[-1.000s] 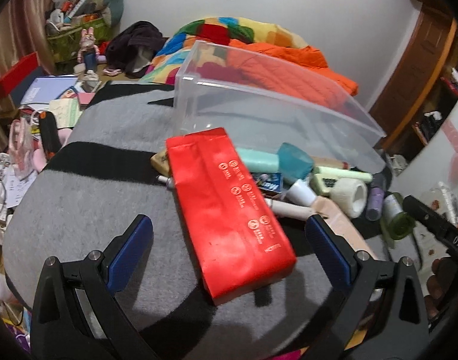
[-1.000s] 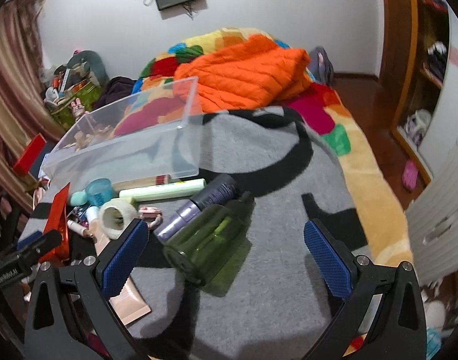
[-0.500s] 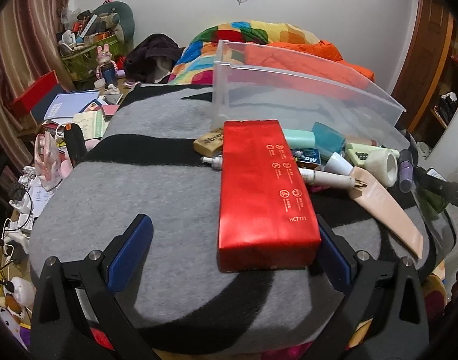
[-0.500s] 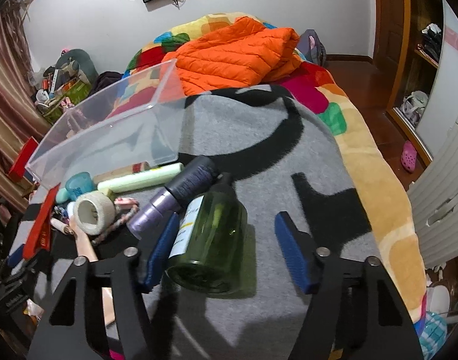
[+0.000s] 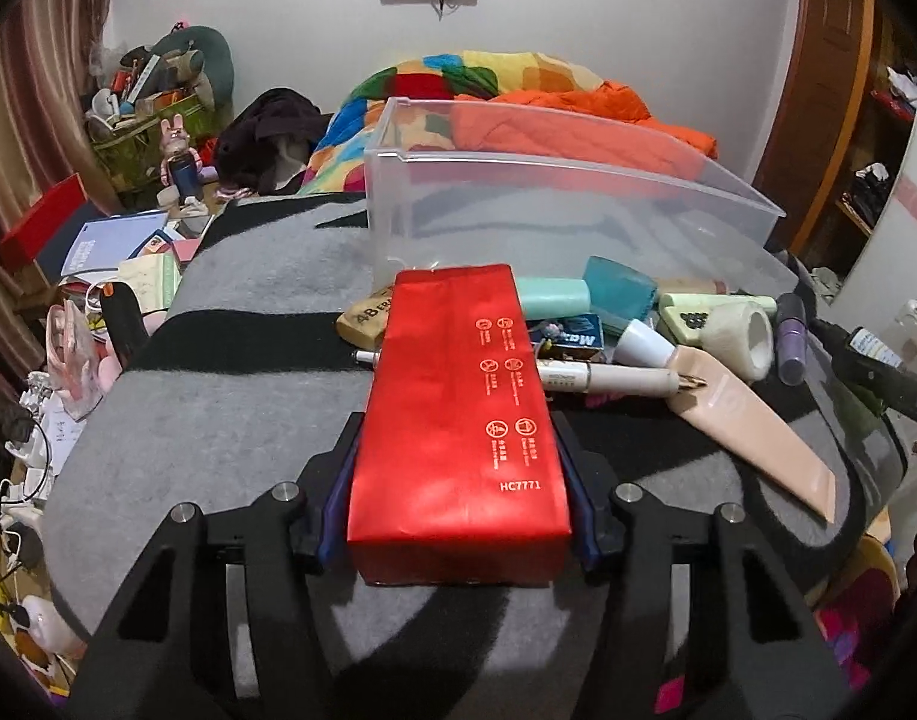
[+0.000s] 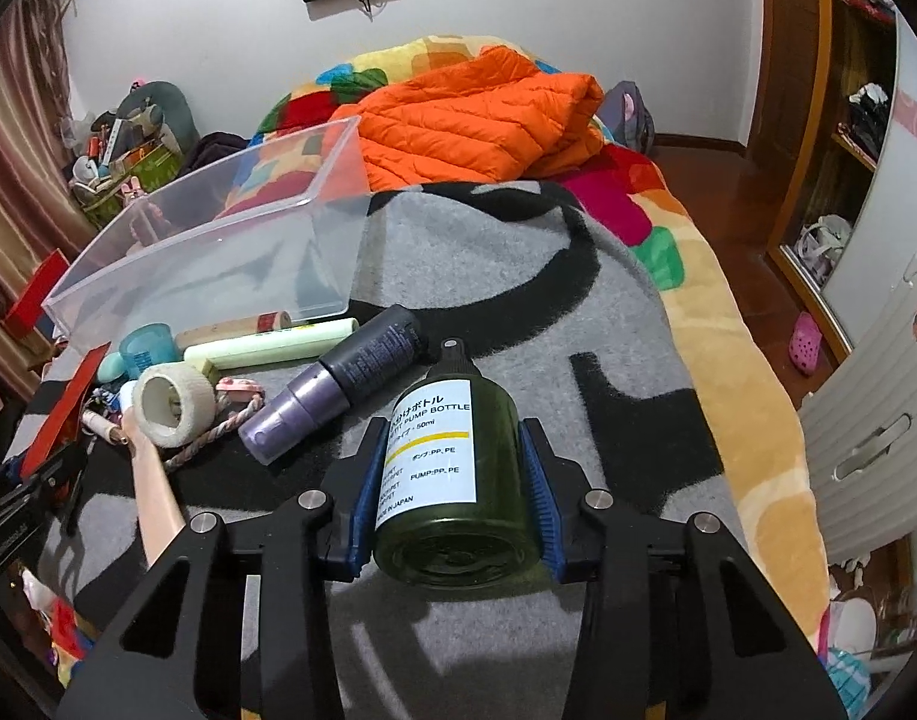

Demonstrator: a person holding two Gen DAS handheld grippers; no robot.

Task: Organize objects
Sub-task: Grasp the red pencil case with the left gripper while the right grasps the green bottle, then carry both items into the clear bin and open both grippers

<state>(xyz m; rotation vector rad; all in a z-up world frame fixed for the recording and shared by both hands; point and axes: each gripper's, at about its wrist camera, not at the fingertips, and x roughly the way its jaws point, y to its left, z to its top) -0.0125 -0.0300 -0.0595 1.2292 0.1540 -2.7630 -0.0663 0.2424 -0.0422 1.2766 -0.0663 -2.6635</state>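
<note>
The clear bin [image 5: 566, 204] has nothing in it, and in front of it the left gripper [image 5: 458, 474] squeezes the red box [image 5: 458, 396] while the right gripper [image 6: 452, 480] squeezes the green bottle [image 6: 452, 480], with many little things left lying there.

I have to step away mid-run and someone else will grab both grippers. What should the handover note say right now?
Left gripper: shut on the red box, which lies on the grey blanket.
Right gripper: shut on the green pump bottle, lying on its side.
Clear bin: nothing visible inside.
Done: both grasps. Nothing binned yet.
Left: probably lift both into the bin, then the purple bottle, tape roll, pen and the other small items.
</note>
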